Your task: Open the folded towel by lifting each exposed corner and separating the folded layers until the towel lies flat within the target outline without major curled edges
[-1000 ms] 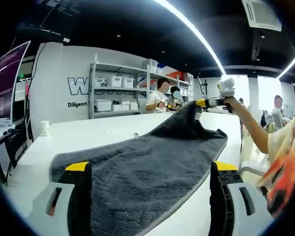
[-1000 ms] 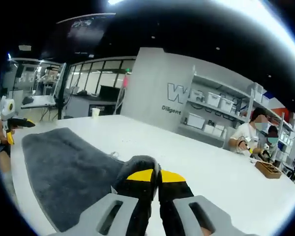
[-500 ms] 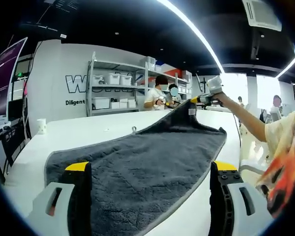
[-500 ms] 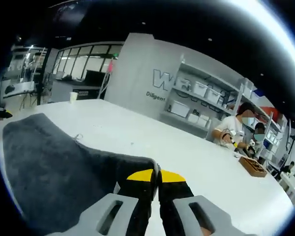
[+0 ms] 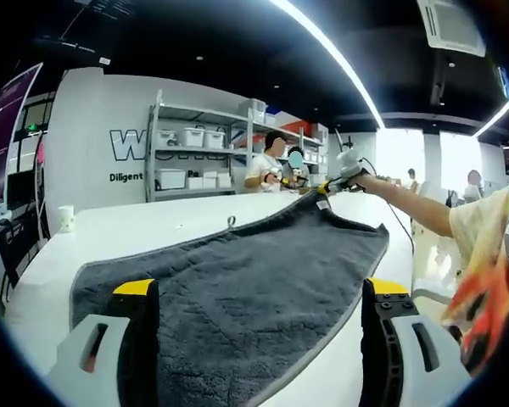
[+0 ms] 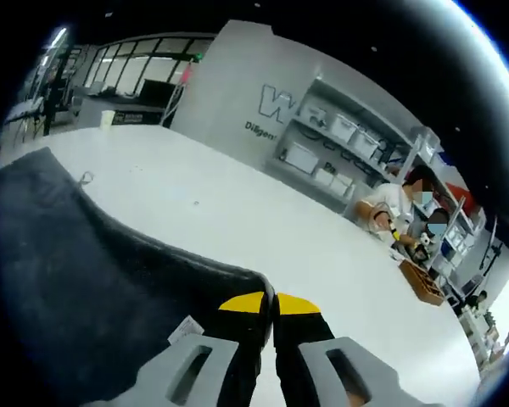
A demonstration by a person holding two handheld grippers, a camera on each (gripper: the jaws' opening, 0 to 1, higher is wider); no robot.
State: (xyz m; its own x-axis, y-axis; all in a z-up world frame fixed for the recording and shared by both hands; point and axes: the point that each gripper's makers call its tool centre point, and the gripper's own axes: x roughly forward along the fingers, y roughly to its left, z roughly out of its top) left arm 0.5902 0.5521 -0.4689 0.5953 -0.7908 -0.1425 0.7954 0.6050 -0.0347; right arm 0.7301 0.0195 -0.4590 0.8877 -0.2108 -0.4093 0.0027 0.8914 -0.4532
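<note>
Towel [image 5: 237,288] is the dark grey one, spread over the white table [image 5: 144,229] and running away from my left gripper [image 5: 254,318], whose jaws sit wide apart with nothing in them, one on each side of the near end. My right gripper [image 6: 274,303] has its yellow-tipped jaws pressed together on the far corner, with a small white tag [image 6: 185,327] just beside them. From the left gripper view my right gripper [image 5: 343,165] holds that corner slightly off the table.
</note>
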